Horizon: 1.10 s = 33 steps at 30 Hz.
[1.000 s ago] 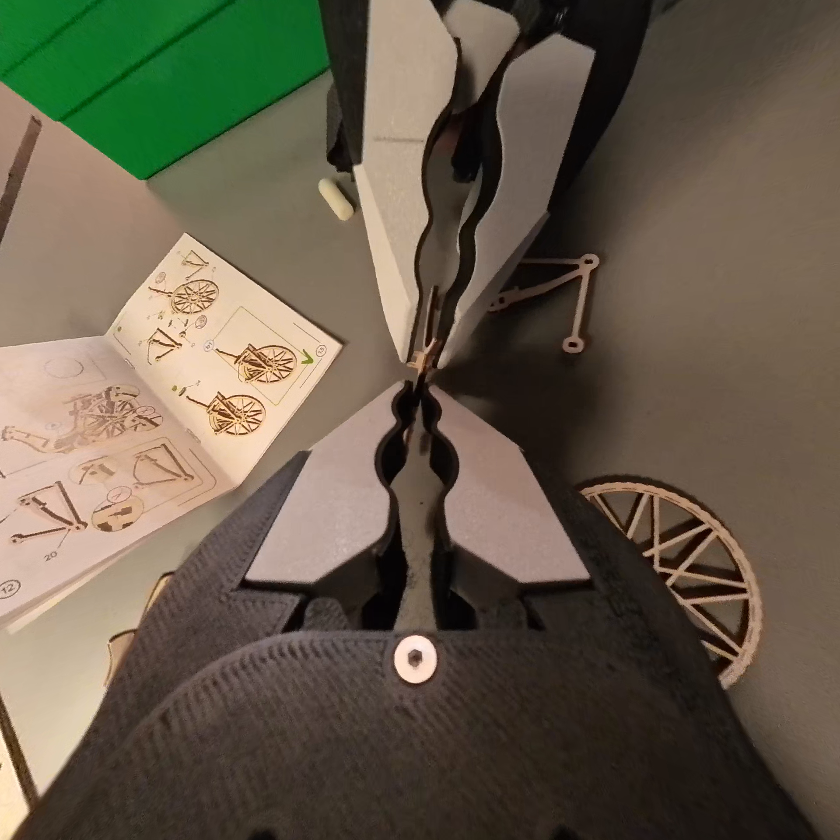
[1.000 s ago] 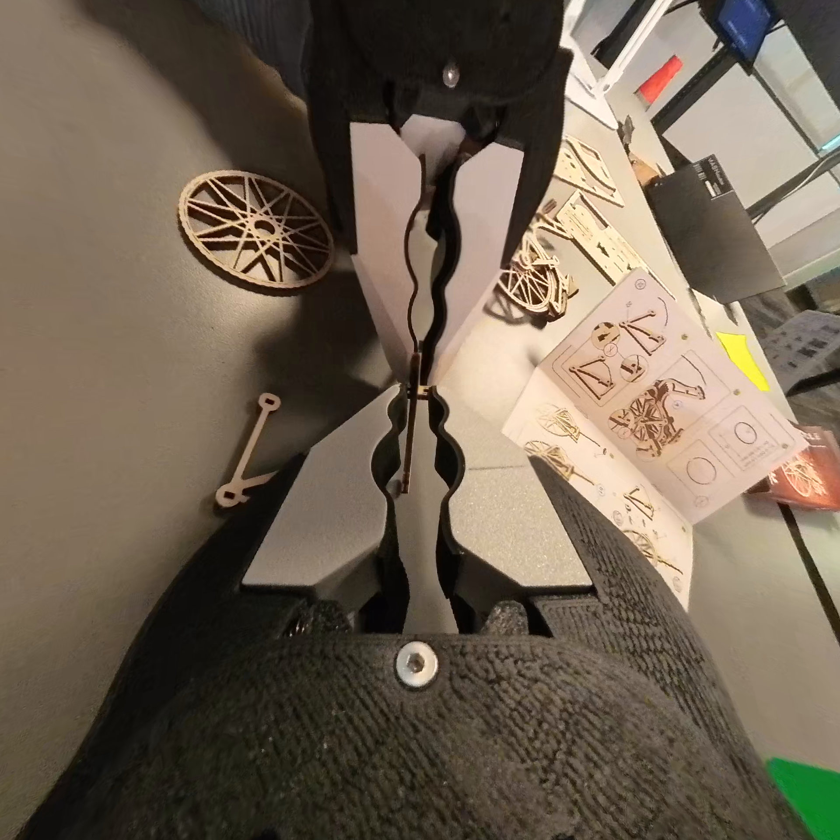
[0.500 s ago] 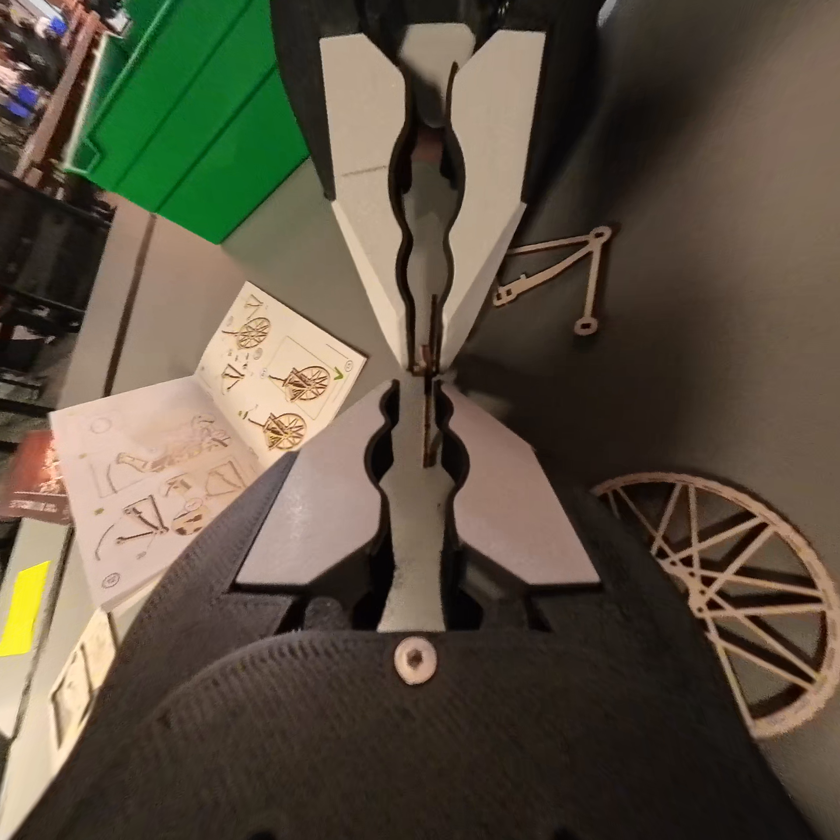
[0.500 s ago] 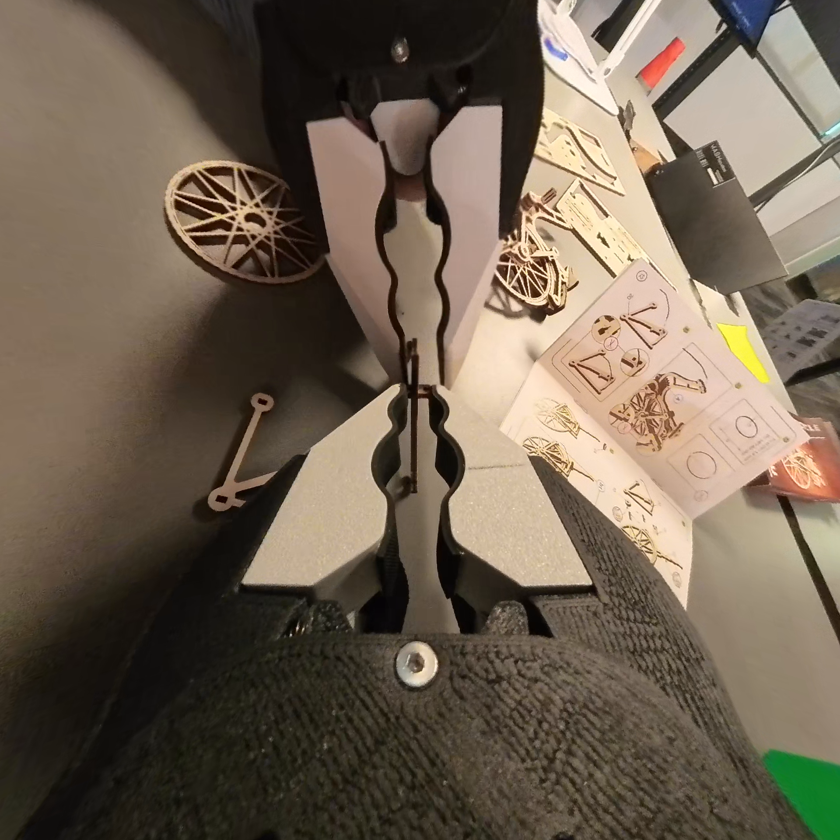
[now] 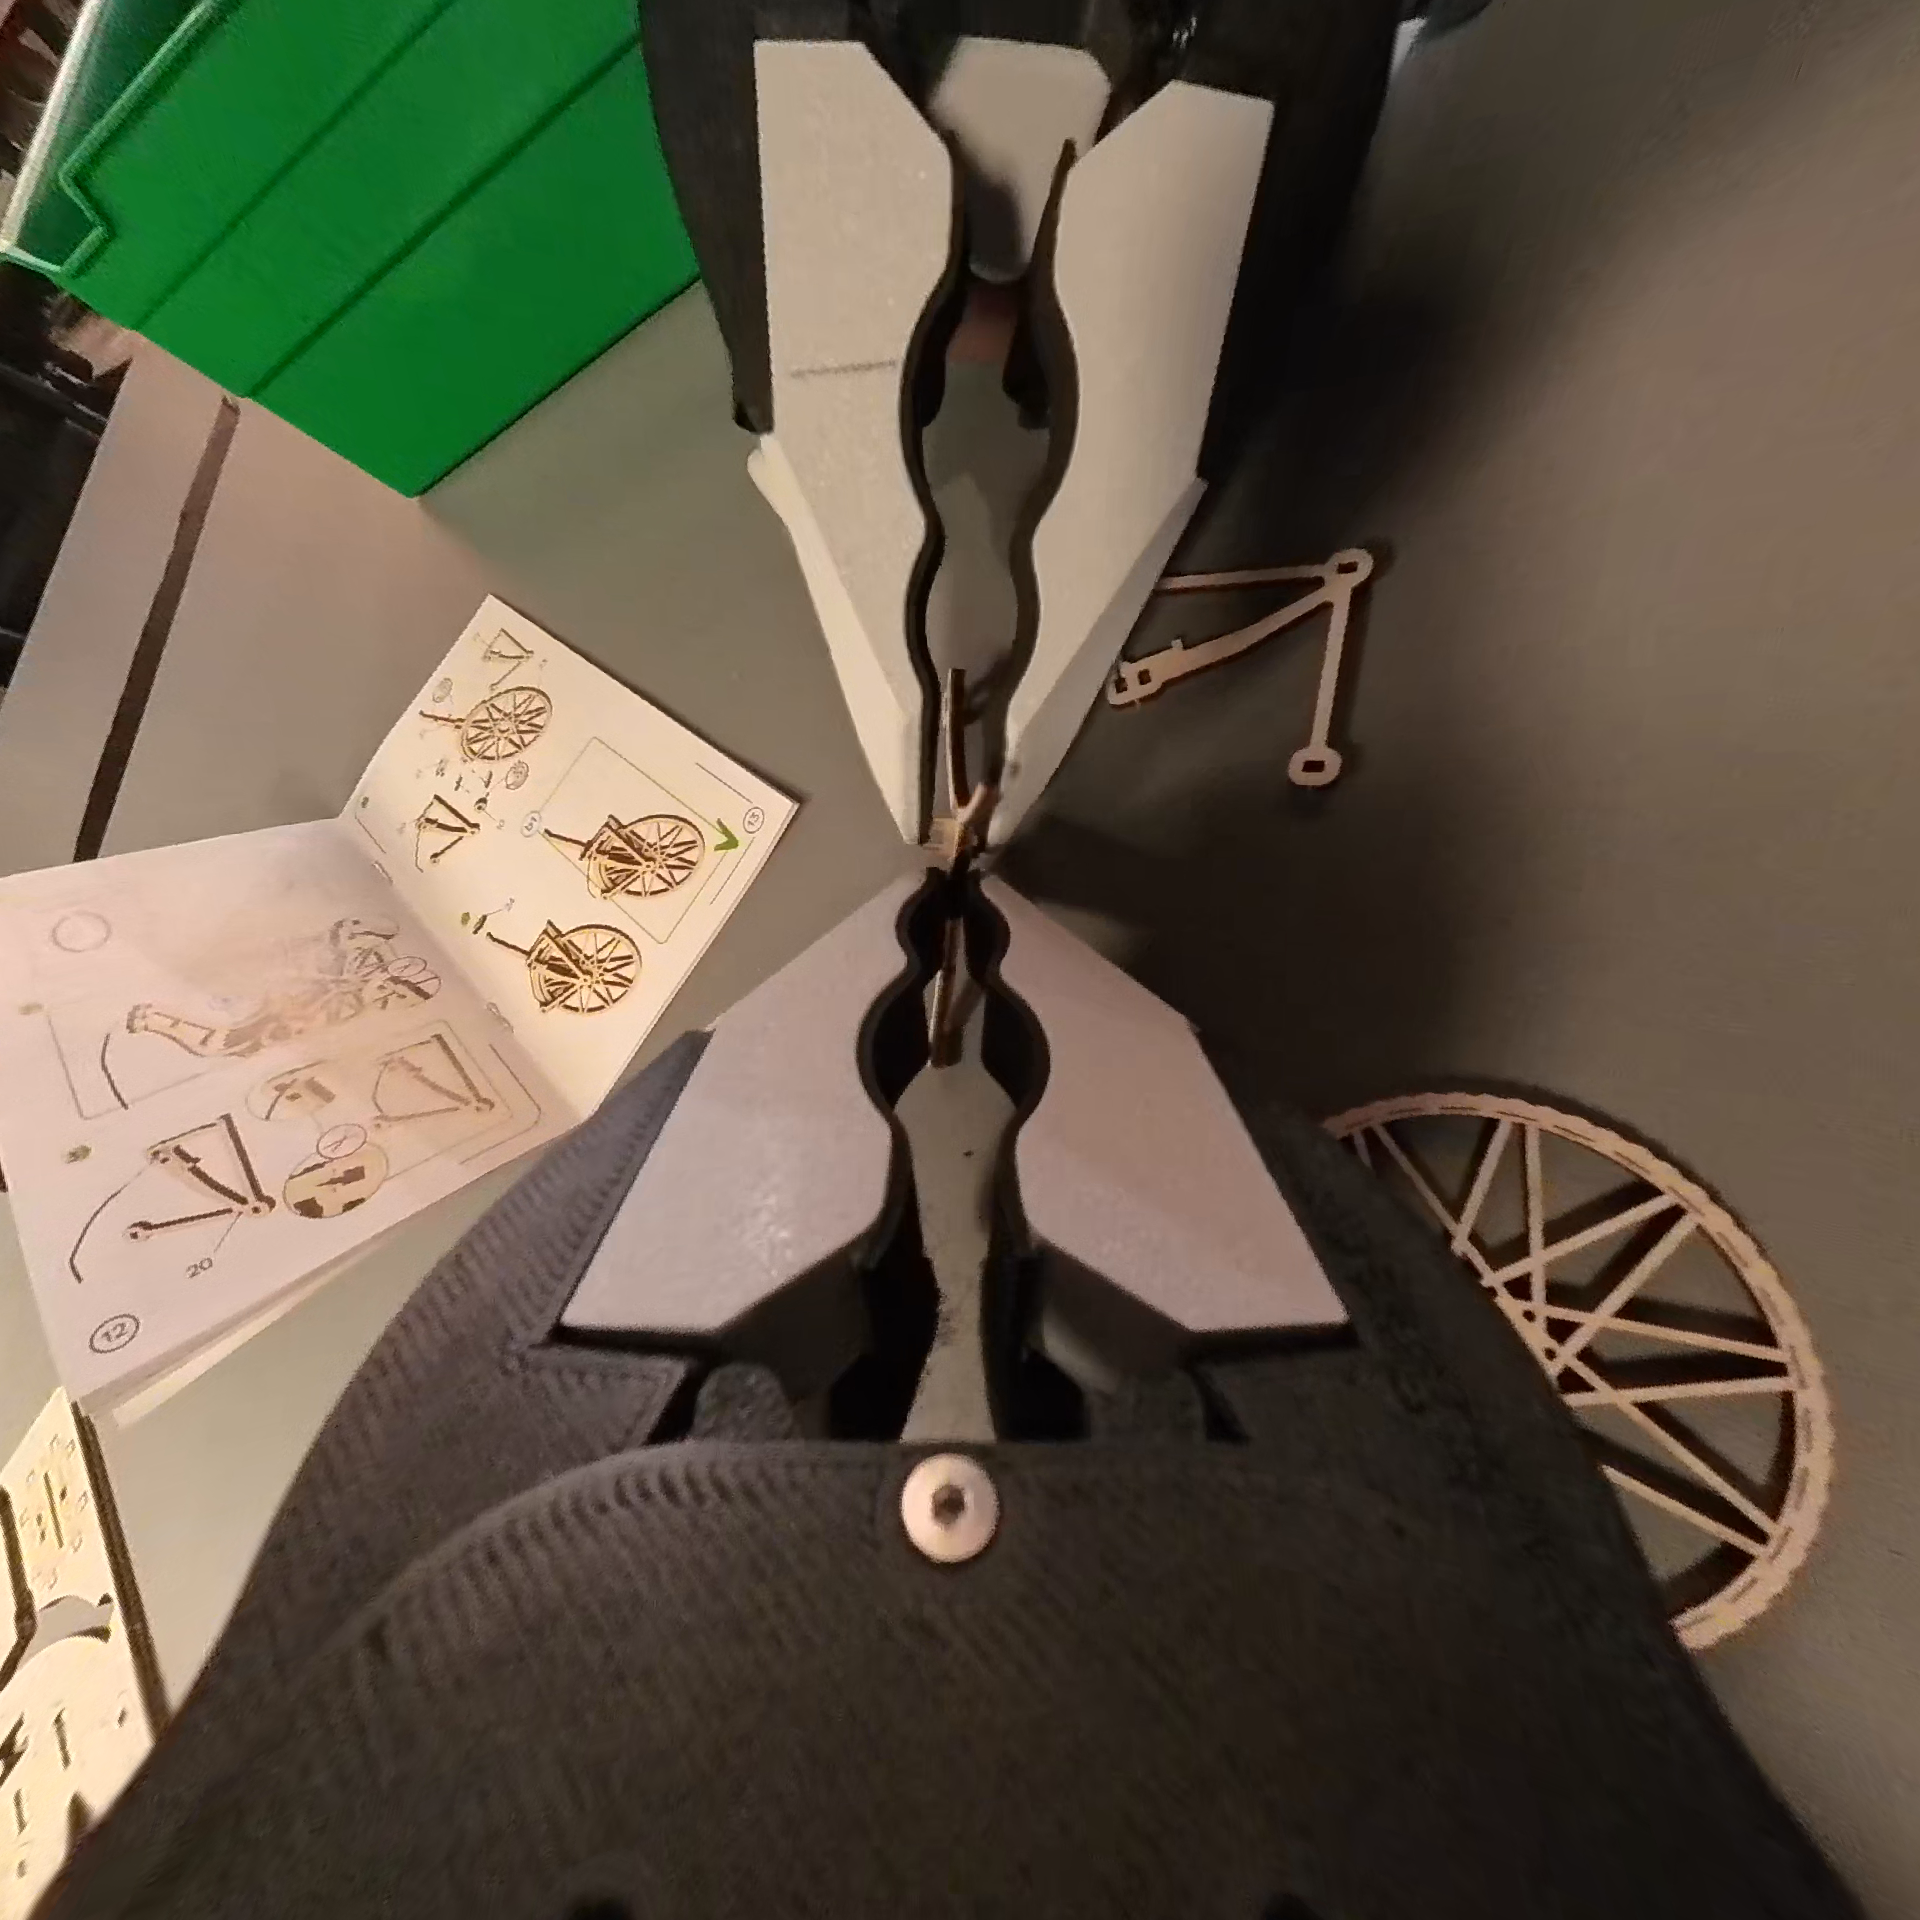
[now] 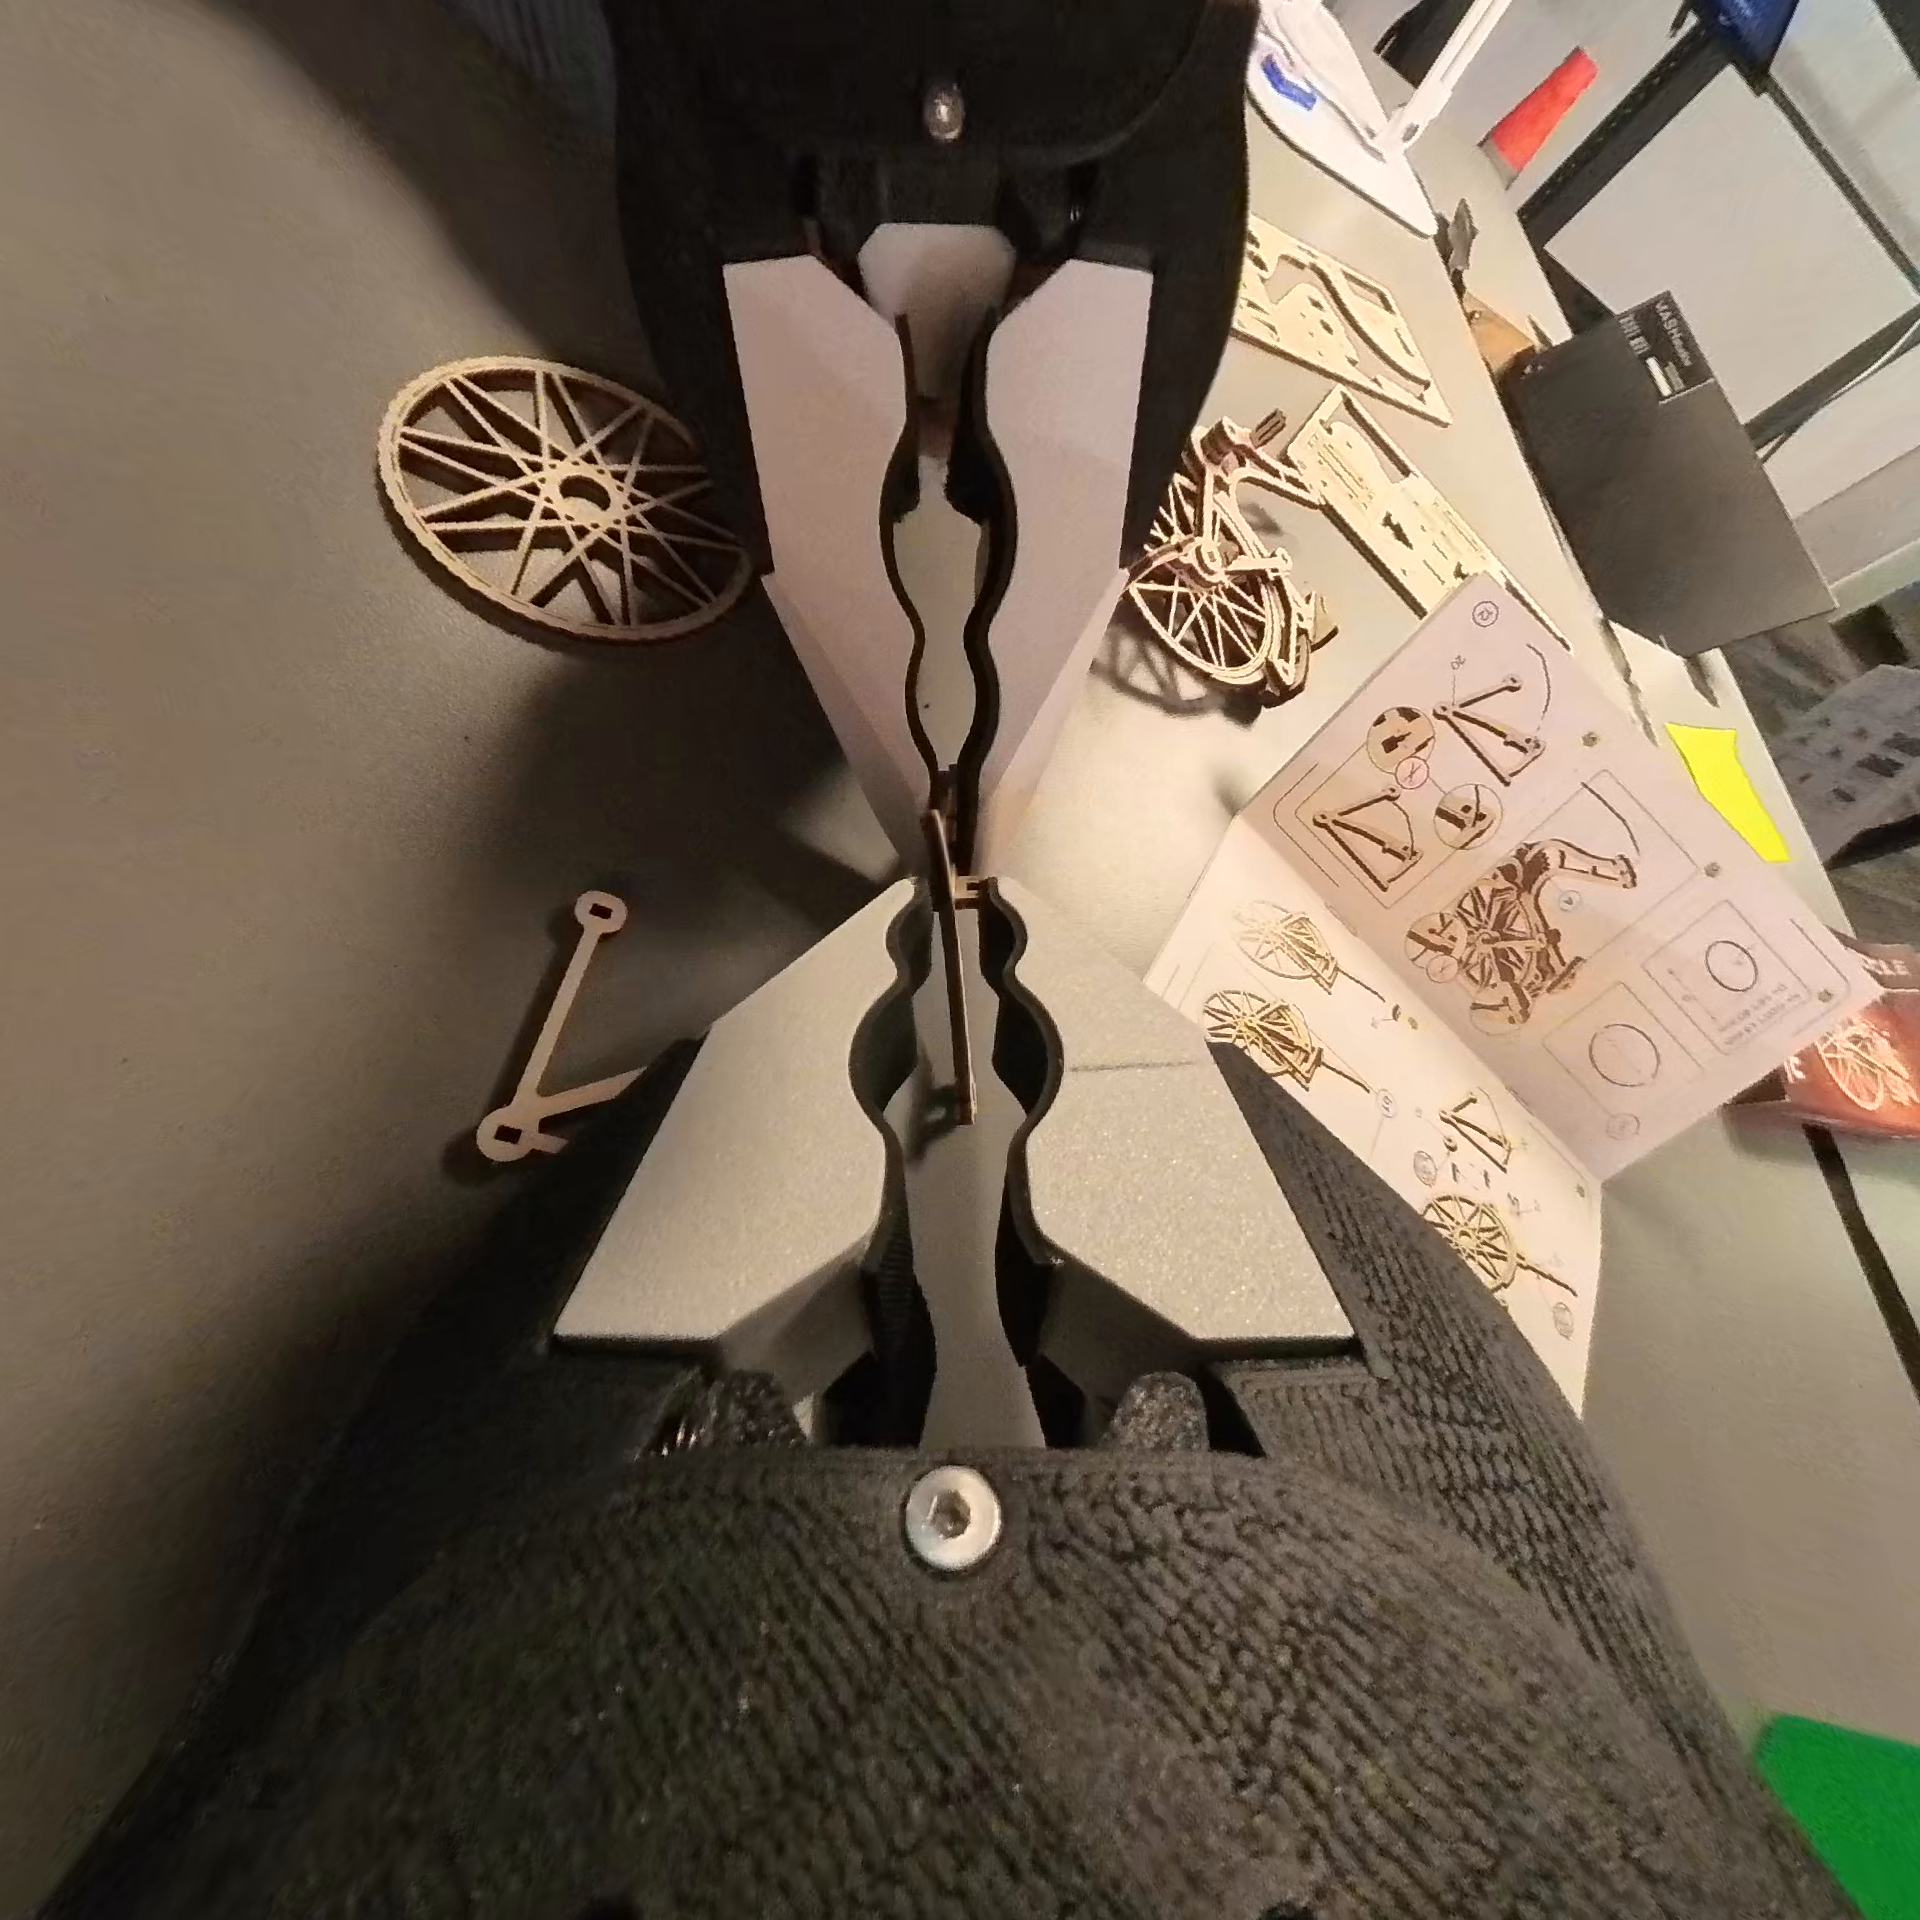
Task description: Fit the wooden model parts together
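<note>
Workshop bench: green bins, wooden kit sheets (laser-cut), metal racks.

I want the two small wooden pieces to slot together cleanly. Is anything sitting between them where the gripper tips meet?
Nothing visible blocks them. The left gripper and right gripper face tip to tip above the table, each shut on a thin wooden strip, and the strips already meet at the small joint. The loose wheel lies off to the side.
</note>
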Tool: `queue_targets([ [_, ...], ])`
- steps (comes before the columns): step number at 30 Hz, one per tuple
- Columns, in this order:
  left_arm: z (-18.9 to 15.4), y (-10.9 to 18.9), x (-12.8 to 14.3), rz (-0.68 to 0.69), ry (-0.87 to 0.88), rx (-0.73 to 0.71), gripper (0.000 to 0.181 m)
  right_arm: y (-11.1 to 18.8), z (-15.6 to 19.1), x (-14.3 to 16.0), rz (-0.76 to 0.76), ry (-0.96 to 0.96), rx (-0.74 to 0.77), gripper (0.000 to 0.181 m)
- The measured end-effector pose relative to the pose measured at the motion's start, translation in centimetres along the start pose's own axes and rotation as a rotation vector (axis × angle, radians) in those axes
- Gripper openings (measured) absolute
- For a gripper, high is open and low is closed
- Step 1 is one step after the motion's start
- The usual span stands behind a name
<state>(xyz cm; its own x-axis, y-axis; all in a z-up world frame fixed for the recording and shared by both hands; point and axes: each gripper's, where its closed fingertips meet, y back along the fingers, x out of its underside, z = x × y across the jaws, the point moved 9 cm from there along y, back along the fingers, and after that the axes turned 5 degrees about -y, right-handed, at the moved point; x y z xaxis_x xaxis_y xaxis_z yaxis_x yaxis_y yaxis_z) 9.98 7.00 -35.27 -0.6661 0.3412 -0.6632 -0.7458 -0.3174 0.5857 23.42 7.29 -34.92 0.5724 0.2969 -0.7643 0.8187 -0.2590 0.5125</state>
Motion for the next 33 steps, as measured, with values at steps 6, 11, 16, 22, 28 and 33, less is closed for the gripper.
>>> queue_targets([
  [6,0.0,0.0,0.0,-0.004,0.007,0.008,0.002,0.0,0.0,0.0,0.002,0.003,-0.004,0.006],
  [11,0.1,-0.1,0.0,-0.010,0.028,0.023,0.001,0.1,0.0,0.1,-0.001,0.003,-0.017,0.006],
  [16,0.1,-0.1,-0.1,-0.014,0.039,0.032,0.001,0.2,0.0,0.2,-0.003,0.001,-0.027,0.006],
  [22,0.3,-0.2,-0.1,-0.024,0.094,0.079,0.002,0.4,-0.3,0.2,-0.004,-0.054,-0.076,0.006],
  [28,0.7,-0.2,-0.1,-0.053,0.142,0.116,0.008,0.7,-0.8,0.2,-0.025,-0.121,-0.103,0.006],
  [33,0.6,-0.2,-0.1,-0.051,0.103,0.103,0.004,0.9,-1.0,0.2,-0.033,-0.152,-0.127,0.006],
])
